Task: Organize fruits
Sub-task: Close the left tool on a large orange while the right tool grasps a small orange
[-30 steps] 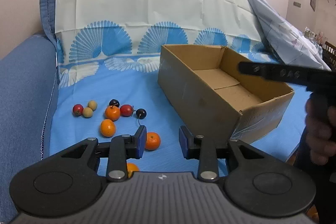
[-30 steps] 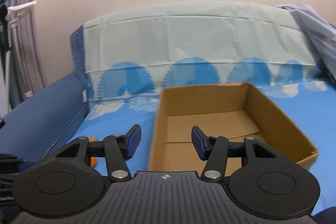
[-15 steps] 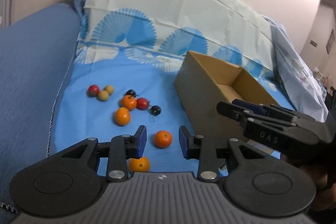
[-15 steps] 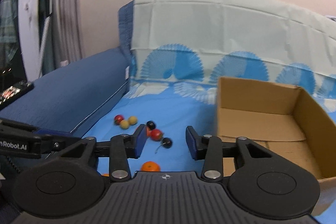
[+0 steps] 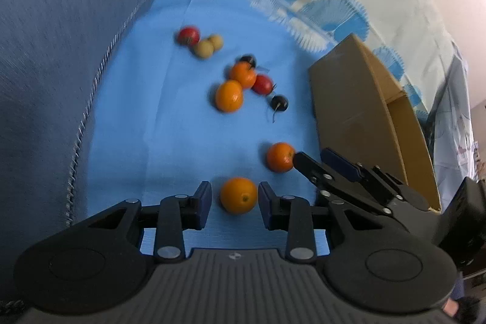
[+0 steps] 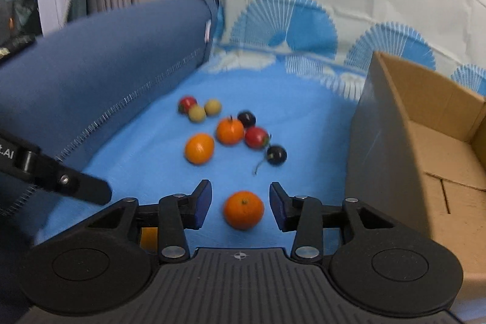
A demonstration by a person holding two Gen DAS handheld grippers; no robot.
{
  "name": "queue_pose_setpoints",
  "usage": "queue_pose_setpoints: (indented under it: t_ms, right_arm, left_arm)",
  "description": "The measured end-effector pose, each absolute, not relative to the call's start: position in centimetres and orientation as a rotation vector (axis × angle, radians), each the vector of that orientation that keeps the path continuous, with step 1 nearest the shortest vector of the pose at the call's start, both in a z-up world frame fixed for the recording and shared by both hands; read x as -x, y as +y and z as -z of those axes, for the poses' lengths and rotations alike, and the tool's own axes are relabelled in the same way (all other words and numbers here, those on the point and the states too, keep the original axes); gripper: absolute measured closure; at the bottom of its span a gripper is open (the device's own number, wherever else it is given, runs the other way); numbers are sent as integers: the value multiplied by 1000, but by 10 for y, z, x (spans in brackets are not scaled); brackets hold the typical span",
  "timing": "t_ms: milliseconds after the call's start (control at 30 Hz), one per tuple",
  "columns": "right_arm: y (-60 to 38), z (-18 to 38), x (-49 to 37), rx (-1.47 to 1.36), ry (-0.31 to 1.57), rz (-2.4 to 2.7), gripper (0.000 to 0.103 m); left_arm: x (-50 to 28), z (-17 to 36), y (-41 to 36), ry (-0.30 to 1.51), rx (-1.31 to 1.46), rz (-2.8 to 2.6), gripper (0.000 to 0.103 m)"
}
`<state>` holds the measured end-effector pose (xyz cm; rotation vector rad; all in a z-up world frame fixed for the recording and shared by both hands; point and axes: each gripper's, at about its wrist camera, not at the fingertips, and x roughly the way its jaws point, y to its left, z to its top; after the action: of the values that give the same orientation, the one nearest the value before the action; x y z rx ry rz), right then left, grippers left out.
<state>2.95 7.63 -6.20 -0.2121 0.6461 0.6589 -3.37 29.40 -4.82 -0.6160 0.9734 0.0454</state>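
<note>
While both spread wide: left hand-held gripper (image 5: 234, 199) brackets near orange (image 5: 238, 195); right hand-held gripper (image 6: 241, 201) brackets second orange (image 6: 244, 209).

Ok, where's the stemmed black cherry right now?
The black cherry lies on the blue sheet, centre of the right wrist view, just right of the red fruit, left of the cardboard box.

My right gripper (image 6: 240, 204) gapes around an orange (image 6: 244, 210). More fruit (image 6: 231, 130) lies beyond, box (image 6: 425, 148) alongside.

Blue fan-print cloth (image 6: 267, 87) over seat; blue sofa armrest (image 6: 115, 56) beside it
</note>
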Motion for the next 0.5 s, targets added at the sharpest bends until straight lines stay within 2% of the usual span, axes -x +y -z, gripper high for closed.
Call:
queue_pose_setpoints:
  t_ms: [267,367,467,500]
  right_arm:
    - [89,90,-57,223,720,-651,53]
    - [92,97,-61,229,747,-652,53]
    - [94,99,-58,250,745,-670,63]
    - [94,98,-56,259,736,-673,63]
  left_arm:
    - [24,61,292,1013,636,-34,62]
    - [15,64,282,1039,607,-28,54]
    - [8,69,277,1066,587,-31,54]
    - [7,71,276,1078,585,-36,54]
